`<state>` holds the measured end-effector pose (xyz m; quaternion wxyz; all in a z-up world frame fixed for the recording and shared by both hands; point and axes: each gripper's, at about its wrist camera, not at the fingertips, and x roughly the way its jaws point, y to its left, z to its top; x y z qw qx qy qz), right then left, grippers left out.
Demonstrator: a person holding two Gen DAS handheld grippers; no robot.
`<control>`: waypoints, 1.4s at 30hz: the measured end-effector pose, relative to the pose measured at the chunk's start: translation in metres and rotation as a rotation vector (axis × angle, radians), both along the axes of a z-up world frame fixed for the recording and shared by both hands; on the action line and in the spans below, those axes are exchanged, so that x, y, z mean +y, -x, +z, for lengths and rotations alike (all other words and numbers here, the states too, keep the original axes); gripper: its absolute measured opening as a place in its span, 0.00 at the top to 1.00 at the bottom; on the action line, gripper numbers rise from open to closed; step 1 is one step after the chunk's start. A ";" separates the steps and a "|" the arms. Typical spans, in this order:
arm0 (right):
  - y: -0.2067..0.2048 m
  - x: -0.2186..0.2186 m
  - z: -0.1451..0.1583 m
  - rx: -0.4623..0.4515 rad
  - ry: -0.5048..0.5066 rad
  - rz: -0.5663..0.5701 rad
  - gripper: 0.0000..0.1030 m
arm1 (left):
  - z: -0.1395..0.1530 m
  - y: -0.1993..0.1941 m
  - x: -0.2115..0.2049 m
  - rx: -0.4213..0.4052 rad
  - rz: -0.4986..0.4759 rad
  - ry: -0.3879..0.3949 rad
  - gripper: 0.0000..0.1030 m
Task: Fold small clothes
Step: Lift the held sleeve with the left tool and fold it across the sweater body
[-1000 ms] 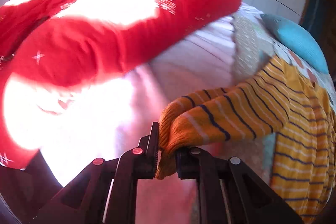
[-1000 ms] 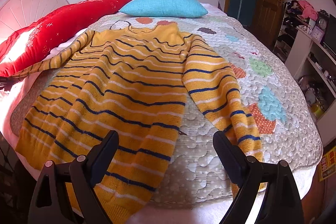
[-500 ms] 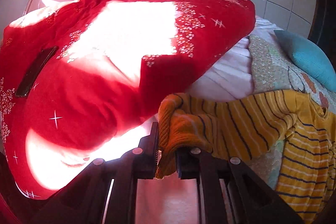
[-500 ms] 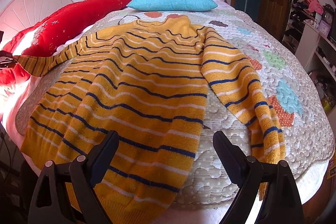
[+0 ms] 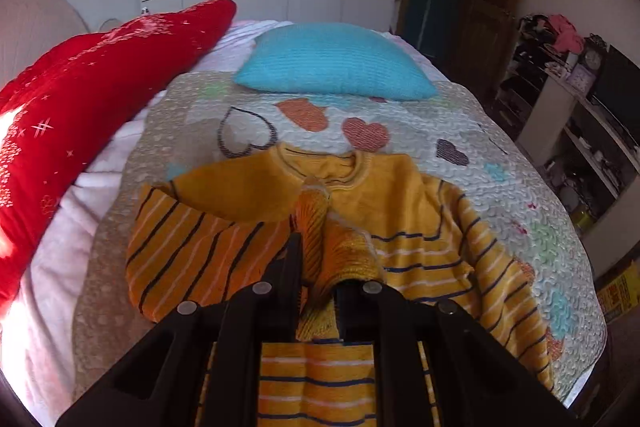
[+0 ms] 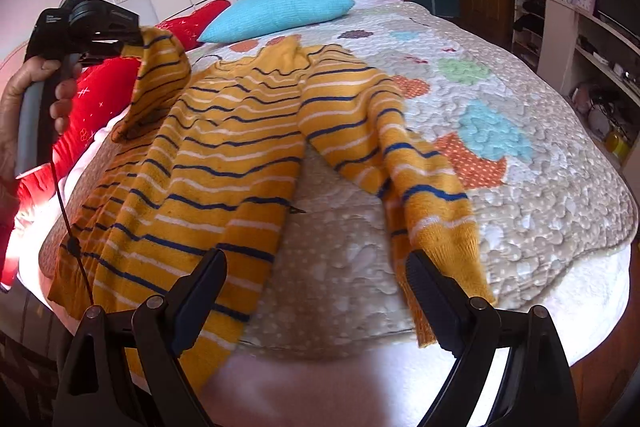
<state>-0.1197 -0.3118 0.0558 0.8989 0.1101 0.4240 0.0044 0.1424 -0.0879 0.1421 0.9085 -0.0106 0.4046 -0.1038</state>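
Note:
A yellow sweater with blue and white stripes [image 6: 240,147] lies spread on the quilted bed. My left gripper [image 5: 318,267] is shut on the cuff of its left sleeve [image 5: 316,223] and holds it lifted over the sweater's body; the sleeve [image 6: 160,67] hangs from that gripper [image 6: 120,43] in the right wrist view. My right gripper [image 6: 316,283] is open and empty, low at the bed's near edge, between the sweater's hem and the right sleeve's cuff [image 6: 452,247].
A blue pillow [image 5: 332,63] lies at the head of the bed and a red cushion [image 5: 80,87] along its left side. The quilt [image 6: 520,99] has coloured hearts. Shelves with clutter [image 6: 592,27] stand to the right, a dark door [image 5: 460,7] beyond.
My left gripper has carried the sleeve cuff from beside the red cushion inward and up over the sweater's body. My right gripper has moved closer to the right sleeve's cuff.

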 end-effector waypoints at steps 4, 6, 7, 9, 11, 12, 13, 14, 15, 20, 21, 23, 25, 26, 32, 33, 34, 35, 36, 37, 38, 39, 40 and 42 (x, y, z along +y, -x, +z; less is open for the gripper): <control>0.011 -0.029 -0.004 0.011 -0.006 -0.066 0.09 | -0.041 -0.007 -0.072 0.082 -0.102 0.001 0.85; 0.014 -0.038 -0.003 0.010 -0.007 -0.085 0.09 | -0.059 -0.003 -0.085 0.128 -0.135 -0.025 0.85; 0.016 -0.041 -0.003 0.008 -0.009 -0.089 0.09 | -0.066 0.000 -0.087 0.147 -0.151 -0.031 0.84; 0.014 -0.044 -0.003 0.006 -0.014 -0.090 0.09 | -0.070 0.011 -0.078 0.162 -0.171 -0.023 0.81; 0.007 -0.043 0.000 0.001 -0.016 -0.076 0.09 | -0.067 0.025 -0.055 0.180 -0.188 0.055 0.65; 0.002 -0.041 0.001 -0.004 -0.016 -0.066 0.09 | -0.062 0.033 -0.040 0.183 -0.191 0.114 0.49; -0.004 -0.037 0.003 -0.010 -0.015 -0.053 0.09 | -0.057 0.043 -0.023 0.175 -0.185 0.163 0.39; -0.012 -0.032 0.006 -0.016 -0.015 -0.039 0.09 | -0.052 0.054 -0.006 0.164 -0.174 0.196 0.36; -0.019 -0.027 0.007 -0.020 -0.017 -0.023 0.09 | -0.048 0.064 0.007 0.154 -0.167 0.213 0.34; -0.067 0.010 0.018 -0.047 -0.014 0.074 0.09 | -0.038 0.118 0.075 0.091 -0.084 0.175 0.24; -0.078 0.017 0.019 -0.052 -0.009 0.090 0.09 | -0.040 0.126 0.086 0.076 -0.045 0.120 0.24; -0.101 0.032 0.021 -0.054 -0.001 0.124 0.09 | -0.051 0.138 0.109 0.060 0.032 0.013 0.24; -0.119 0.043 0.021 -0.029 -0.016 0.140 0.09 | -0.070 0.141 0.135 0.096 0.098 -0.028 0.23; -0.126 0.048 0.021 -0.019 -0.038 0.149 0.09 | -0.081 0.140 0.149 0.132 0.134 -0.026 0.23; -0.127 0.096 0.010 0.020 -0.059 0.237 0.09 | -0.118 0.138 0.198 0.247 0.176 0.168 0.24; -0.126 0.104 0.007 0.030 -0.045 0.248 0.09 | -0.120 0.138 0.194 0.243 0.161 0.187 0.24; -0.124 0.111 0.004 0.038 -0.033 0.256 0.09 | -0.122 0.138 0.192 0.238 0.143 0.212 0.43; -0.122 0.116 0.001 0.045 -0.025 0.262 0.09 | -0.125 0.137 0.189 0.254 0.137 0.222 0.66; -0.119 0.118 -0.001 0.050 -0.020 0.266 0.09 | -0.130 0.134 0.185 0.296 0.148 0.206 0.91; -0.116 0.120 -0.002 0.054 -0.013 0.267 0.09 | -0.130 0.134 0.184 0.293 0.167 0.220 0.93; -0.113 0.120 -0.002 0.055 -0.005 0.266 0.09 | -0.128 0.137 0.187 0.282 0.185 0.240 0.93; -0.109 0.120 -0.002 0.054 0.001 0.265 0.09 | -0.124 0.142 0.191 0.272 0.204 0.244 0.93; -0.105 0.118 -0.001 0.052 0.005 0.263 0.09 | -0.118 0.149 0.197 0.256 0.227 0.252 0.93; -0.097 0.111 0.001 0.047 0.015 0.256 0.09 | -0.109 0.164 0.209 0.237 0.258 0.282 0.93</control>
